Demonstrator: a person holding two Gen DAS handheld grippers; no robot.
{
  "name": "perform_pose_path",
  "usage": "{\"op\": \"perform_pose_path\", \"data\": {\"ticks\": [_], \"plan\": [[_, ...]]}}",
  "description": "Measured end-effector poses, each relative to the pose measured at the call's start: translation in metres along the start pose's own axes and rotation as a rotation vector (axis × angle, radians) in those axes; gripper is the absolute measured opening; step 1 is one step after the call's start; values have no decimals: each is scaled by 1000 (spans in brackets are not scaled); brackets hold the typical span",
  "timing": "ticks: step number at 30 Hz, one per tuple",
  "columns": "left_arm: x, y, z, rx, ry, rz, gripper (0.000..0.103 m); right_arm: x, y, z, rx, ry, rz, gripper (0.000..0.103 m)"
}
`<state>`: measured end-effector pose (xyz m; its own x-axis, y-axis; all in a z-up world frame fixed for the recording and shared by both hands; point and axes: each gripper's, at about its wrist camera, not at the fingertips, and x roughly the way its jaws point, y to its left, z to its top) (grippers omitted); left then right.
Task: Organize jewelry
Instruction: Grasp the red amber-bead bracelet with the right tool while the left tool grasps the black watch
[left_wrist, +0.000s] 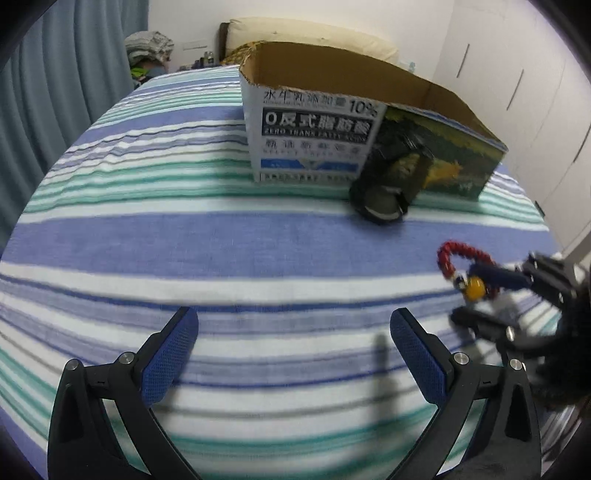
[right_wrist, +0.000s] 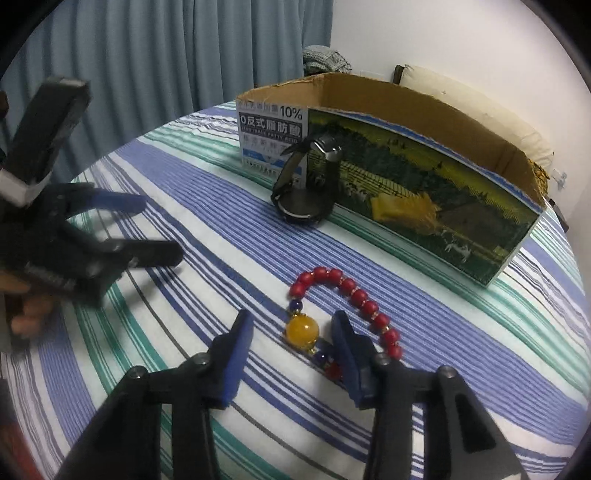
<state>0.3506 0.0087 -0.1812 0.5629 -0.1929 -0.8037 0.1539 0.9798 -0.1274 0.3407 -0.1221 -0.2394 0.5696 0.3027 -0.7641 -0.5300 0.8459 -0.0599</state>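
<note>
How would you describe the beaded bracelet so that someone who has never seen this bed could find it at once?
Start at the open cardboard box on the striped bedspread. In front of it stands a dark wristwatch; nearer the camera lies the bracelet. Its red beads and one large amber bead set it apart.

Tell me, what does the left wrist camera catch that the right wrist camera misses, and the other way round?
Only the left wrist view shows the white wardrobe doors at the right. Only the right wrist view shows the fingers of the person's hand holding the left gripper, and the bracelet's full arc of red beads with the yellow bead between the right gripper's blue pads, which do not press on it. Both show the striped bedsheet, the open cardboard box, the black watch leaning against it, the bracelet and the curtain.
</note>
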Motion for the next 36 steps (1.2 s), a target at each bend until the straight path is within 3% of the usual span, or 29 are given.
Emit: {"op": "perform_pose_path", "data": {"ticks": [2,7,14,16,17,19,25,30,34,36], "plan": [[6,0,10,-7,-5,-17,103,-1,-1,-1,10,-1,-8,37],[26,-6,38,-23,-16,-64,102,0,-5,-3,41,-4,-25,35],[46,-20,63,-7,-30,-31,101,-1,-6,-2,52,-5,-27,35],[49,-25,66,1,-33,-24,95,0,-7,-2,55,-6,-24,35],[51,-27,67,5,-30,-16,87,-1,-7,-2,55,-6,-24,35],[53,-32,69,14,-41,-2,84,-1,-7,-2,55,-6,-24,35],[50,-44,68,29,-57,-17,62,-4,-8,-4,55,-7,-24,35],[47,-53,67,60,-56,-36,37,-4,-8,-4,55,-7,-25,35],[44,-61,68,94,-60,-17,23,-6,-9,-6,56,-8,-25,34],[42,-59,69,92,-62,-17,16,-7,-9,-6,59,-10,-33,23]]}}
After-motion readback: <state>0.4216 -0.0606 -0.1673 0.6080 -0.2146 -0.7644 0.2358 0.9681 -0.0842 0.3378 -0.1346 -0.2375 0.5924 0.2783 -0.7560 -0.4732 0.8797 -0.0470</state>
